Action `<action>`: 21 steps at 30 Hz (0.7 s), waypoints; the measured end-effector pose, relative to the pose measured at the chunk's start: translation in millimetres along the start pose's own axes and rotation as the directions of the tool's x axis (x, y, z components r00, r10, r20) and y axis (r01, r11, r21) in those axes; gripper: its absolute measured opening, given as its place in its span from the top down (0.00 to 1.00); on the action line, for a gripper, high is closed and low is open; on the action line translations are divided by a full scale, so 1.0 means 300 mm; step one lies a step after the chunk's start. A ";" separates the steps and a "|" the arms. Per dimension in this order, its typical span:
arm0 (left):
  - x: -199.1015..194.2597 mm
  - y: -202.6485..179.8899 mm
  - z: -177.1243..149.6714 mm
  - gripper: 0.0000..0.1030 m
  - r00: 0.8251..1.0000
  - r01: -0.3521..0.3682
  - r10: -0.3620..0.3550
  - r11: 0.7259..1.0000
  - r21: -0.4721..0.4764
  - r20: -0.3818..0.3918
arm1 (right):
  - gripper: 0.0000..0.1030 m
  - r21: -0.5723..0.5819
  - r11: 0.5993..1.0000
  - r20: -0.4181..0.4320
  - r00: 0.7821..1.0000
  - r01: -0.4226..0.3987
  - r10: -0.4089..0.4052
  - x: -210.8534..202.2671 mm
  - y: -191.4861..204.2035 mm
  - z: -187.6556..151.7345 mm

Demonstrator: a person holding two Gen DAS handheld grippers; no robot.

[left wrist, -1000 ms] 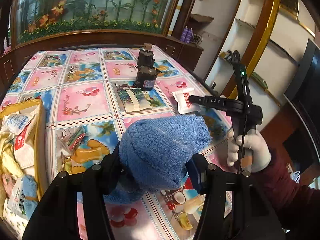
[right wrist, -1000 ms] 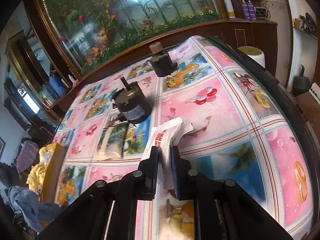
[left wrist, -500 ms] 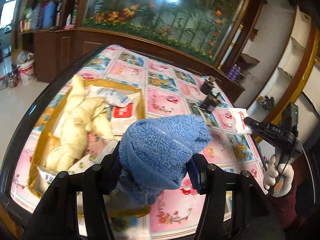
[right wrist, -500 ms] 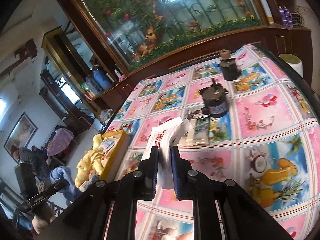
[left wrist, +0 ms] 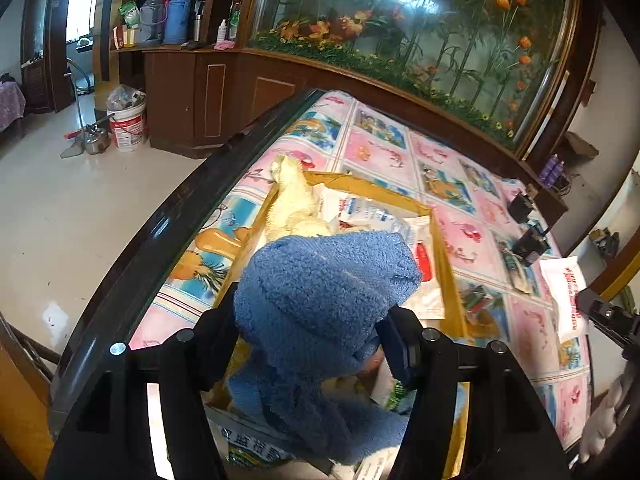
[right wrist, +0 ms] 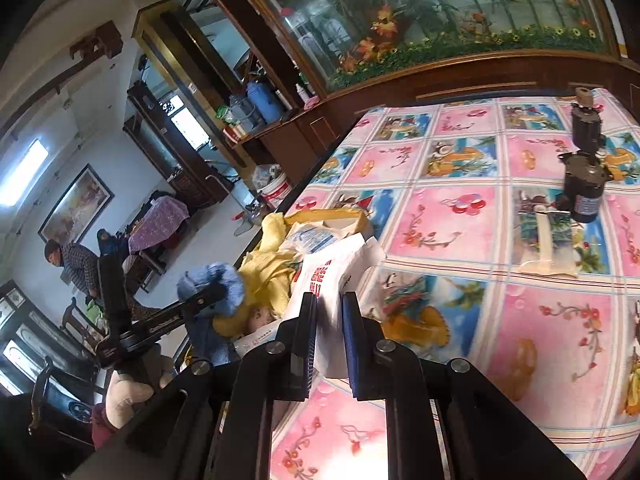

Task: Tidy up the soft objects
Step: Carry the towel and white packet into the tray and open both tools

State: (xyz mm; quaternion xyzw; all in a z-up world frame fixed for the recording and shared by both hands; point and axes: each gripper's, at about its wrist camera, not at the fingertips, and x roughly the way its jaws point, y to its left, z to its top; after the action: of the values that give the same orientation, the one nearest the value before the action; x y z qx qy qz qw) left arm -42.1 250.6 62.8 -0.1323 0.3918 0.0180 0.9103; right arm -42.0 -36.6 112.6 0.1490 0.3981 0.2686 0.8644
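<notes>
My left gripper (left wrist: 308, 328) is shut on a blue fluffy towel (left wrist: 320, 292), which bulges between the fingers and hangs down over the open cardboard box (left wrist: 444, 264). The box holds a yellow cloth (left wrist: 296, 204) and several white packets (left wrist: 372, 216). My right gripper (right wrist: 328, 312) is shut on a white packet with red print (right wrist: 332, 276), held in the air just right of the box (right wrist: 360, 220). In the right wrist view the blue towel (right wrist: 216, 284) shows in the left gripper (right wrist: 208, 296), above the yellow cloth (right wrist: 268, 272). In the left wrist view the white packet (left wrist: 568, 296) sits at the right edge.
Two dark cylindrical motors (right wrist: 584, 184) and a flat printed packet (right wrist: 548, 236) lie on the patterned tablecloth (right wrist: 460, 208) at the far right. A dark table rim (left wrist: 160, 240) runs along the left, with floor and a white bucket (left wrist: 128, 124) beyond. A person (right wrist: 76, 264) stands in the background.
Both grippers have swung left toward the box, each keeping its hold. The blue towel now hangs lower over the box, and the white packet has come close to the box's right side.
</notes>
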 end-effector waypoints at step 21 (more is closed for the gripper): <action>-0.143 -0.028 -0.061 0.20 0.972 -0.189 0.181 0.981 0.043 0.152 | 0.66 -0.133 0.990 -0.178 0.981 0.055 -0.079 0.442 0.223 -0.038</action>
State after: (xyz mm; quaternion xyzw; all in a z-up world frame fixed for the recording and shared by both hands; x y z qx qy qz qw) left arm -83.8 240.9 83.6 -0.0675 0.3343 0.1014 0.9346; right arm -2.4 95.4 56.4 0.0547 0.4627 0.2767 0.8405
